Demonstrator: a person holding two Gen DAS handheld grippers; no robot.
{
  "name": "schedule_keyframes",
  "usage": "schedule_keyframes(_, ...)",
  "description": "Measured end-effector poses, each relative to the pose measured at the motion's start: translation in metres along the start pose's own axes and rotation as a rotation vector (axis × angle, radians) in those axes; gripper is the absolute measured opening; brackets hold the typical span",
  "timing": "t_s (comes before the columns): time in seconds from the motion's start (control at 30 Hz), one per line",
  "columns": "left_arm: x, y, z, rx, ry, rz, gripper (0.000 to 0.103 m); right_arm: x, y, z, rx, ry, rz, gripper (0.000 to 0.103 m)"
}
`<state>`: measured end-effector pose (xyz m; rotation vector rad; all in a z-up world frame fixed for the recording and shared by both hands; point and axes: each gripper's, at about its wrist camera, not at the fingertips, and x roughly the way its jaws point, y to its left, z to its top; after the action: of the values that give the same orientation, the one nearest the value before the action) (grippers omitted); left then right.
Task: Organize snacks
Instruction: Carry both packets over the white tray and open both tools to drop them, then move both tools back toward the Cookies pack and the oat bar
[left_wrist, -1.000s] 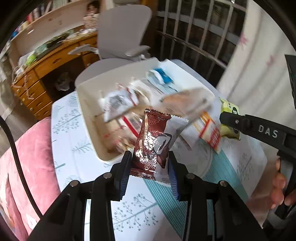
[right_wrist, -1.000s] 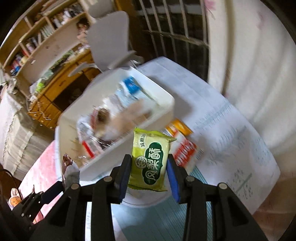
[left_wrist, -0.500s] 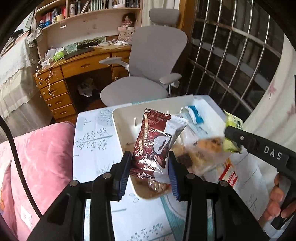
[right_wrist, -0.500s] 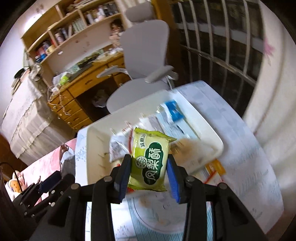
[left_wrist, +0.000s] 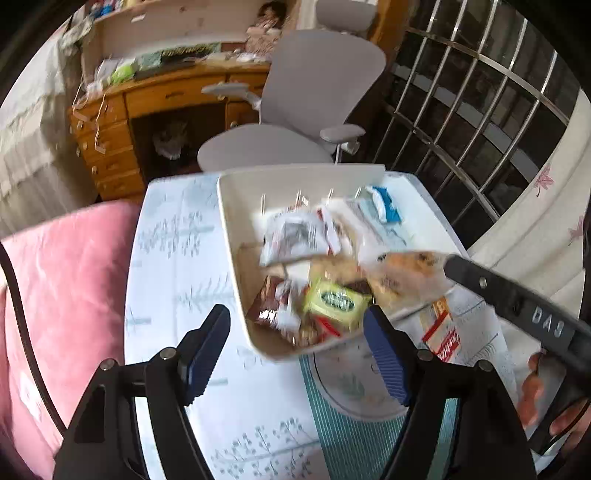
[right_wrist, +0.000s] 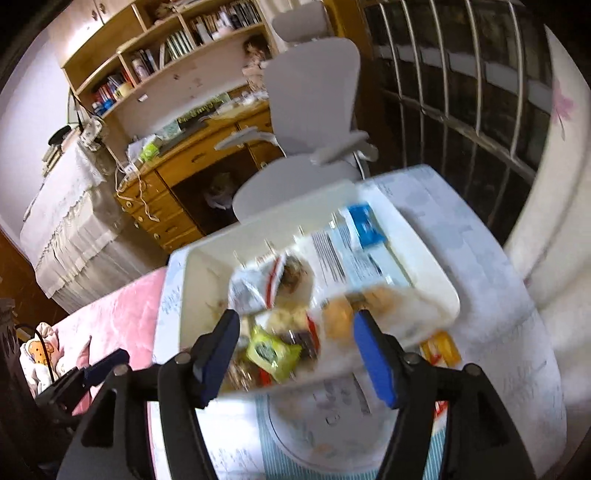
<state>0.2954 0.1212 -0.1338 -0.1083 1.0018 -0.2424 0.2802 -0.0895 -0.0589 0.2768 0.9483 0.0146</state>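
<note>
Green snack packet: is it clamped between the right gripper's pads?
No, the green snack packet lies in the white tray, clear of the right gripper's opening jaws.

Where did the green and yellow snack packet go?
The green and yellow snack packet lies in the white tray, at its near end, right beside the dark red wrapper.

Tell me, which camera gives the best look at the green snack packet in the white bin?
The left wrist view: the green snack packet lies face-up in the white bin, its dark oval label showing. The right wrist view shows it smaller, blurrier and crumpled-looking.
</note>
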Motion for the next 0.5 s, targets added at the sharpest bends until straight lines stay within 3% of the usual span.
schedule_keyframes(0.33,0.004,0.012,-0.079,-0.173,0.126,-0.063,0.078,-0.003,-0.028,-0.08,0.054,0.113,-0.069,0.065)
schedule_keyframes(0.5,0.008,-0.001,-0.103,-0.111,0.189,-0.07,0.078,-0.01,-0.036,-0.119,0.065,0.148,-0.121,0.067)
